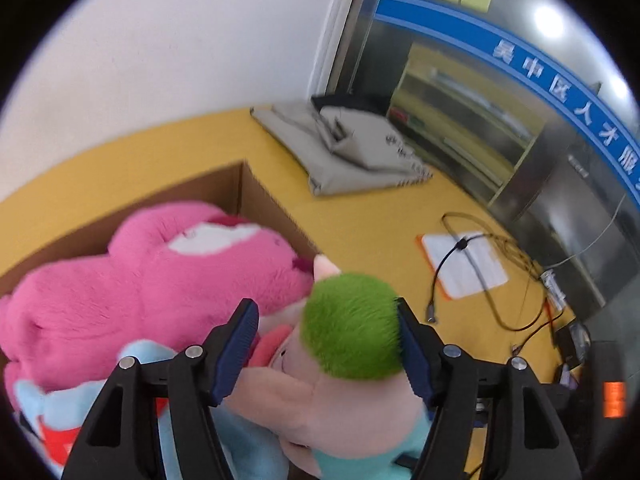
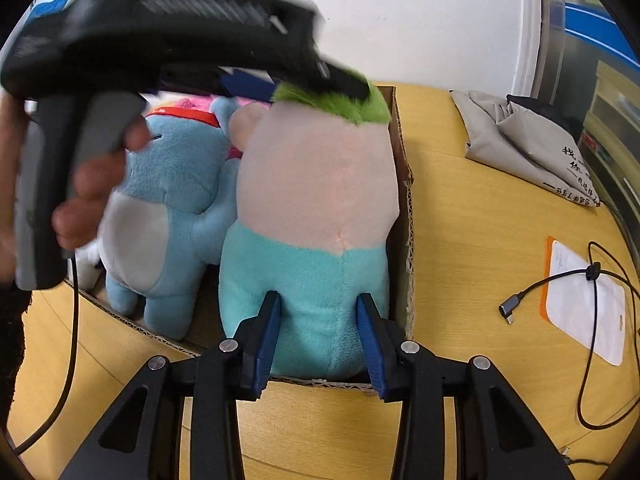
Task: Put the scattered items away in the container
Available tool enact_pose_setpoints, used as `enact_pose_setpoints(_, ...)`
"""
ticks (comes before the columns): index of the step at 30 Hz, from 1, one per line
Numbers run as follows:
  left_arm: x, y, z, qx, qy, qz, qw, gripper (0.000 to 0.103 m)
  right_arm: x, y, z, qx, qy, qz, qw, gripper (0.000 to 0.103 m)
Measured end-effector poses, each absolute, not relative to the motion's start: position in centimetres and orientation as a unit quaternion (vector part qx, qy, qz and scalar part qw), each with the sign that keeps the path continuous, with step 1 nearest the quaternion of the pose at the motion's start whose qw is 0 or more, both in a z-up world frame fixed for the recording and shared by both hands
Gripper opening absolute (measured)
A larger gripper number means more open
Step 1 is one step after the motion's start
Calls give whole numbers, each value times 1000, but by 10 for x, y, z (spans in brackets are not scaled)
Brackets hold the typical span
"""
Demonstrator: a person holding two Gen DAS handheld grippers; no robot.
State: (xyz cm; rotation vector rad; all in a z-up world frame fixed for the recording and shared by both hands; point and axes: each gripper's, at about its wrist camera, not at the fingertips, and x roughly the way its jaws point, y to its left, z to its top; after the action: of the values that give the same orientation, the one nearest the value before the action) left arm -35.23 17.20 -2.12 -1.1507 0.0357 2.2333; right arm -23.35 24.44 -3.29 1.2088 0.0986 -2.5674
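A cardboard box (image 2: 404, 208) holds plush toys. A green-haired doll (image 2: 316, 184) with a pink body and teal trousers lies at the box's right side. My right gripper (image 2: 318, 312) is shut on its teal lower end. My left gripper (image 1: 326, 320) sits around its green head (image 1: 350, 326), with the right pad touching the hair and a gap at the left pad. In the right wrist view the left gripper (image 2: 304, 84) reaches in from above. A blue plush (image 2: 176, 196) and a big pink plush (image 1: 132, 280) lie beside the doll in the box (image 1: 264, 200).
The box stands on a yellow wooden table (image 2: 480, 216). A folded grey bag (image 2: 528, 144) lies at the back right. A white pouch with an orange edge (image 2: 584, 300) and a black cable (image 2: 552, 288) lie to the right. A glass cabinet (image 1: 500, 120) stands behind.
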Motion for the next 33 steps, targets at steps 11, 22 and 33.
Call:
enact_pose_setpoints(11,-334,174,8,-419,5,874,246,68,-189,257,8,380,-9,-915,137,92)
enact_pose_setpoints(22,-152,64,84,-314,0,929,195,81,-110,227,43,318,33,-942,99,103)
enact_pose_setpoints(33,-53,-9,66,-310,-55,940,133,81,-56,202,37,319,43,-943,80,103)
